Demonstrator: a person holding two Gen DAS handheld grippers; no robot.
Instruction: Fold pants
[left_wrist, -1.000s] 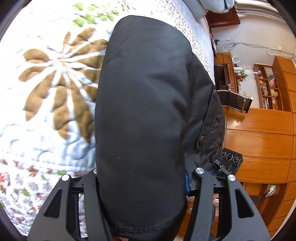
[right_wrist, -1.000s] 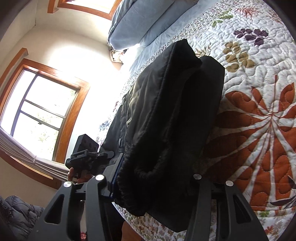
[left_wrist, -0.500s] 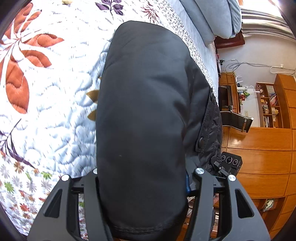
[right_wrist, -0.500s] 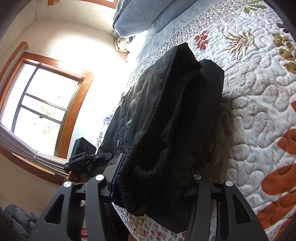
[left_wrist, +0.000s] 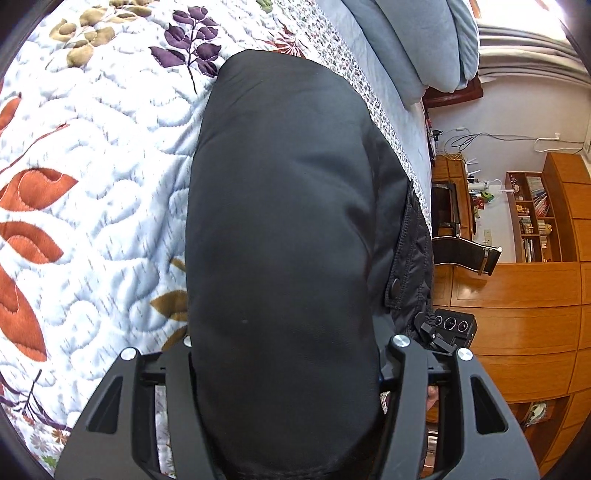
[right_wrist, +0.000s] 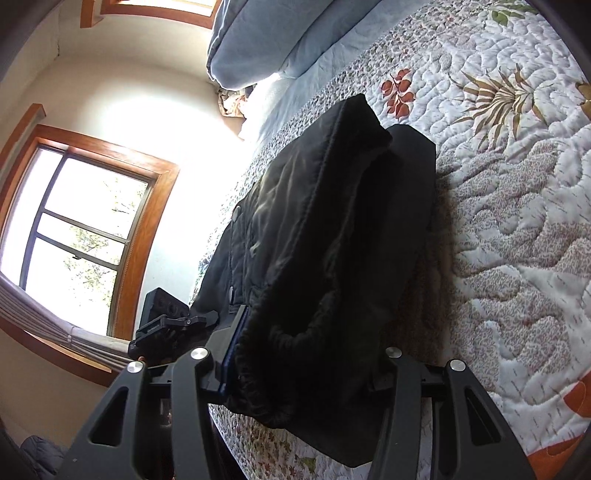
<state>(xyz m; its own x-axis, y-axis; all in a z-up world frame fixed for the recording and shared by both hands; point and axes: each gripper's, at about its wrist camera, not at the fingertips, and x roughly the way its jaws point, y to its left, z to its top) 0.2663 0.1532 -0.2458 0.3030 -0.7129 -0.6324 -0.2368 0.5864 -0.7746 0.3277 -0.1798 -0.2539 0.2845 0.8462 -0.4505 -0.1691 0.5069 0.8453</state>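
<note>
Black padded pants (left_wrist: 280, 236) lie doubled along the edge of the quilted bed (left_wrist: 92, 155). Left gripper (left_wrist: 284, 398): jaws spread wide, clamped around the bulky hem end. Right gripper (right_wrist: 295, 391): jaws likewise wide, gripping the gathered elastic end. Both ends held together, probably so the layers stay aligned while the stack is carried or folded over.

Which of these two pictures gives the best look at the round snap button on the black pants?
The left wrist view. There the snap button sits lit and sharp on a flap at the edge of the black pants. The right wrist view shows the same pants mostly in shadow, with only small pale spots that might be snaps.
</note>
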